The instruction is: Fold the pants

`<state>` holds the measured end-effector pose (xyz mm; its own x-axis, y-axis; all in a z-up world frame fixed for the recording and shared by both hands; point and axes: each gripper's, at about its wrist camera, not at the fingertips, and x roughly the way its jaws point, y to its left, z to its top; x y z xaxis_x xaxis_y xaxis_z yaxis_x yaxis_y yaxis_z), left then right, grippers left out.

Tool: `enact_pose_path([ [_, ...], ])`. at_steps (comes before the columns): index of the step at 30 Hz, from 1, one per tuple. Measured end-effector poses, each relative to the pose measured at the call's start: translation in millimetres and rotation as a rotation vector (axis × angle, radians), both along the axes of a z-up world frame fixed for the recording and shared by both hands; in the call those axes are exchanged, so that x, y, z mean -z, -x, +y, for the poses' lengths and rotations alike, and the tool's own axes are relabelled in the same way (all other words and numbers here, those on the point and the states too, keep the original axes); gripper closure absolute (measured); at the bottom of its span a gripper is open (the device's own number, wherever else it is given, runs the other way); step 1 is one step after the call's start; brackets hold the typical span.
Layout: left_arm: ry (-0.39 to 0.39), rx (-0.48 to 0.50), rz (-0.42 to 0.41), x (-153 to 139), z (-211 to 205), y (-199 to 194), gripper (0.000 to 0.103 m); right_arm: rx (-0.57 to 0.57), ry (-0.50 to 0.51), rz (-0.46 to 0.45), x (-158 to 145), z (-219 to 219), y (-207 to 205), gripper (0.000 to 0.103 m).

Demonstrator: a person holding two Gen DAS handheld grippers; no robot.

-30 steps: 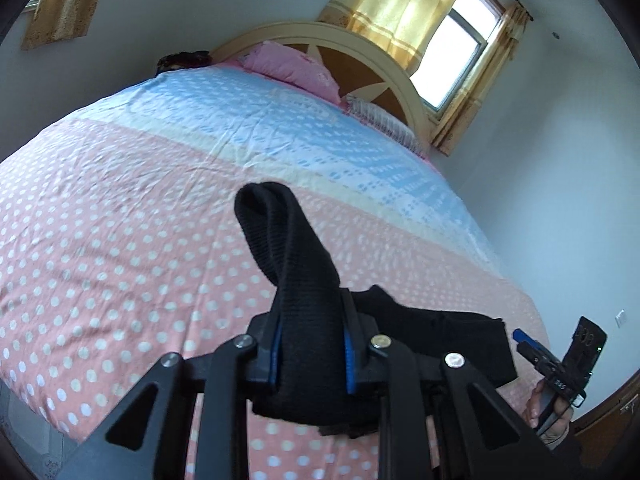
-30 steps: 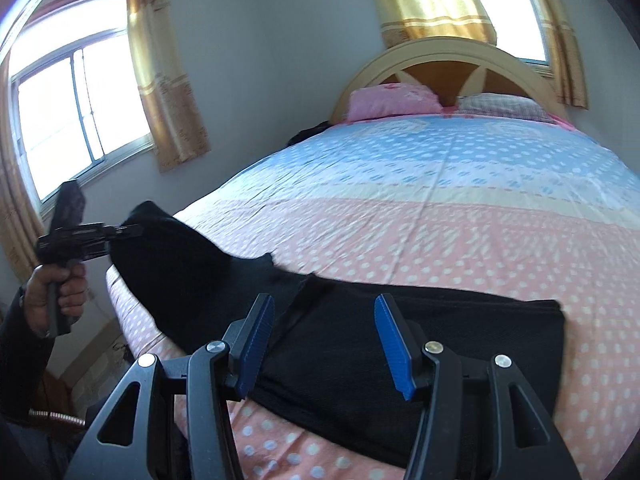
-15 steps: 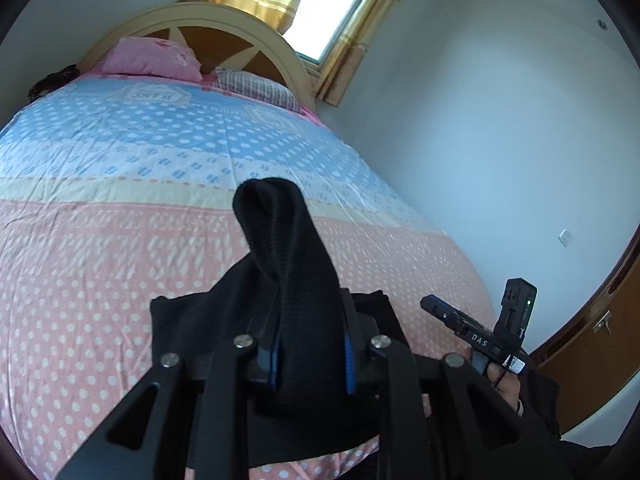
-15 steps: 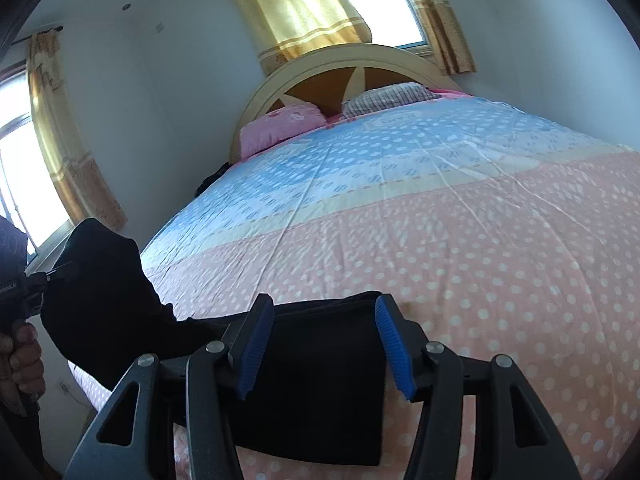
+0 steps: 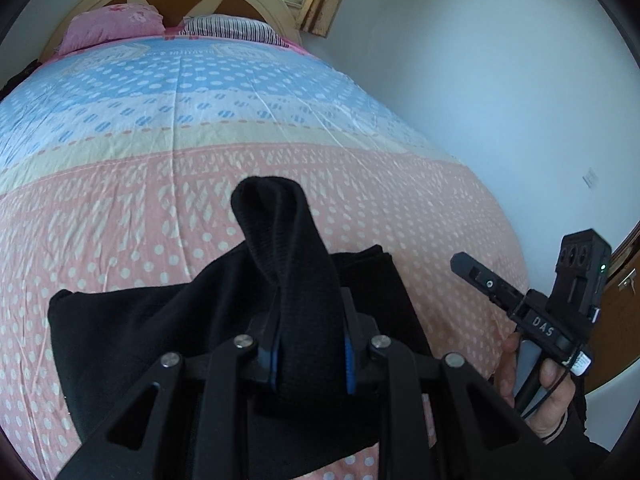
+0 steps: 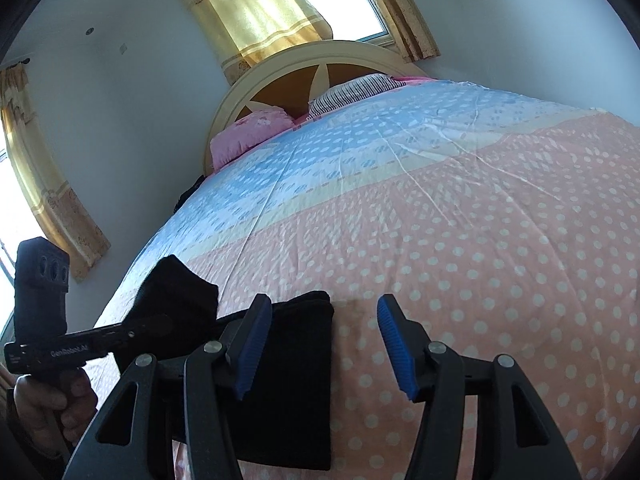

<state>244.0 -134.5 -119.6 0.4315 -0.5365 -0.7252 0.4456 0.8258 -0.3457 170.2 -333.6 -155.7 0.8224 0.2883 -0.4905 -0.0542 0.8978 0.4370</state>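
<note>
**Black pants half-folded at the foot of a bed**

A person's left tool (image 5: 310,354) is clenched on a bunched fold of black pants (image 5: 160,328), the cloth rising in a hump between the blue pads and standing up past the fingertips; the rest of the garment lies flat below it on a bedspread (image 5: 168,184), near the bed's foot end, spreading left in the left wrist view; the spread is pink with white dots near the cameras, then cream, then blue toward the pillows. The right tool (image 6: 320,344) hangs released, its blue pads well apart and nothing pressed between them; its left finger (image 6: 252,340) sits in front of the folded edge of the pants, its right finger over bare pink cloth; whether either touches the fabric cannot be told. In the left wrist view the right tool shows at lower right, held in a hand (image 5: 552,392) with a dark sleeve; in the right wrist view the left tool appears at lower left with the raised black cloth in its grip, another hand (image 6: 48,400) around its handle. A pink pillow (image 6: 252,132) and a striped pillow (image 6: 352,92) lie against an arched headboard (image 6: 280,68); yellow curtains (image 6: 256,12) hang beside a bright window behind it.
</note>
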Motion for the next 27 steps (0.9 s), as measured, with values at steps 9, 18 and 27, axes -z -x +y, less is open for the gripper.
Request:
enact_pose_path([
  [9, -0.148, 0.034, -0.059, 20, -42, 10, 0.076, 0.001, 0.007, 0.027, 12, 0, -5, 0.046],
  [18, -0.061, 0.038, -0.205, -24, -30, 42, 0.034, -0.022, -0.044, 0.02, 16, -4, -4, 0.046],
  [27, -0.224, -0.206, -0.27, -5, 46, 39, 0.022, -0.223, -0.101, 0.01, -3, 43, 5, 0.025],
])
